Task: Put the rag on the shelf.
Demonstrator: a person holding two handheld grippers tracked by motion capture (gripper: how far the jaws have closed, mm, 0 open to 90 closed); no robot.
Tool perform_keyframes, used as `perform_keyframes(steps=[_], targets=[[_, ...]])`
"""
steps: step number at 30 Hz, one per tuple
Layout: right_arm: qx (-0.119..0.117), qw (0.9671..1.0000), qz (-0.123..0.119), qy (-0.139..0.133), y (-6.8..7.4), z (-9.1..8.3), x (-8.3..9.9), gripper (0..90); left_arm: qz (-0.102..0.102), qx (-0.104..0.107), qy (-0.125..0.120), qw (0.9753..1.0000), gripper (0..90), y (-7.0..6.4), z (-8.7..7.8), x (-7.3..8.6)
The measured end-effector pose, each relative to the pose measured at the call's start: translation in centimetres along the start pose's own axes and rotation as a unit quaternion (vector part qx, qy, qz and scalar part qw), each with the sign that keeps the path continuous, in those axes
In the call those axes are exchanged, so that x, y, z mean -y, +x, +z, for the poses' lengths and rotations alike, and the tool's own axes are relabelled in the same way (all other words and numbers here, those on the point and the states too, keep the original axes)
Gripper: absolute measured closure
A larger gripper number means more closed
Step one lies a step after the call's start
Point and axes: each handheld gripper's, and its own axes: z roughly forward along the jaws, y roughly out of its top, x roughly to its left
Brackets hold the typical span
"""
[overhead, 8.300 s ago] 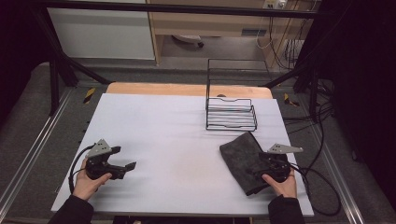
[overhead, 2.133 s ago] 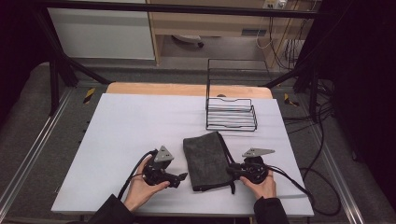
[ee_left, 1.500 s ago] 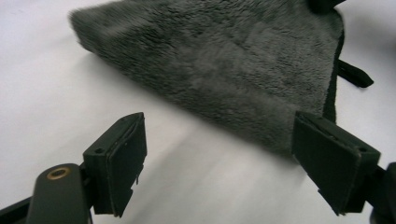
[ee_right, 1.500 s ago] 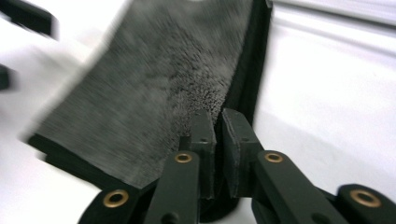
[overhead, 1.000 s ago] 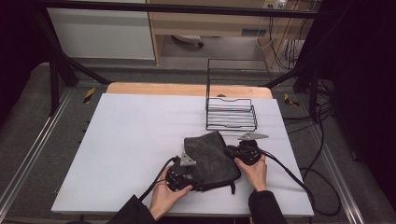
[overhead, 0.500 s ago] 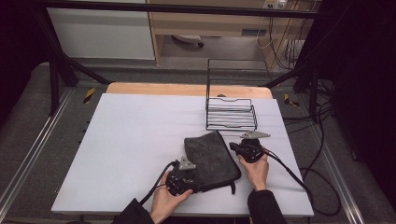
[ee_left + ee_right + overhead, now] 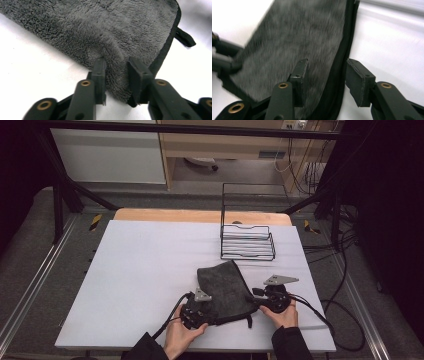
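Note:
A dark grey fleecy cloth (image 7: 222, 287), folded, lies on the white table (image 7: 135, 270) near the front edge. My left gripper (image 7: 204, 316) is at its near left corner. In the left gripper view the jaws (image 7: 116, 67) pinch a raised ridge of the cloth (image 7: 100, 27) close to its black hem. My right gripper (image 7: 256, 303) is at the cloth's near right corner. Its jaws (image 7: 325, 72) stand apart, and the blurred cloth (image 7: 294, 37) with its black edge runs between them.
A black wire basket (image 7: 247, 242) with a tall back frame stands beyond the cloth at the back right. A small black loop tag (image 7: 249, 321) hangs from the cloth's near edge. Cables trail from both grippers toward the table's front.
The cloth, bunched up a second ago, has been spread flatter. Both grippers drew back toward the table's front edge, the right one the most.

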Motion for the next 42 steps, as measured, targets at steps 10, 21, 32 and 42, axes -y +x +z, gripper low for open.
perform_keyframes(steps=[10,21,32,42], targets=[[-0.026,0.9991,0.029,0.018,0.1,0.9,0.4,77.7,0.005,0.018,0.004,0.9998,81.9,0.6,-0.2,-0.2],[-0.019,0.9994,0.024,0.019,1.3,0.6,0.2,81.9,0.028,0.027,0.015,0.9991,84.6,1.5,-1.3,-0.4],[-0.039,0.9987,0.030,0.009,4.0,1.5,0.3,75.9,0.047,0.036,0.032,0.9977,84.8,4.4,-3.9,0.1],[-0.061,0.9980,0.016,0.000,5.5,2.0,0.6,67.8,0.070,0.039,0.052,0.9954,84.6,5.9,-5.0,1.0]])
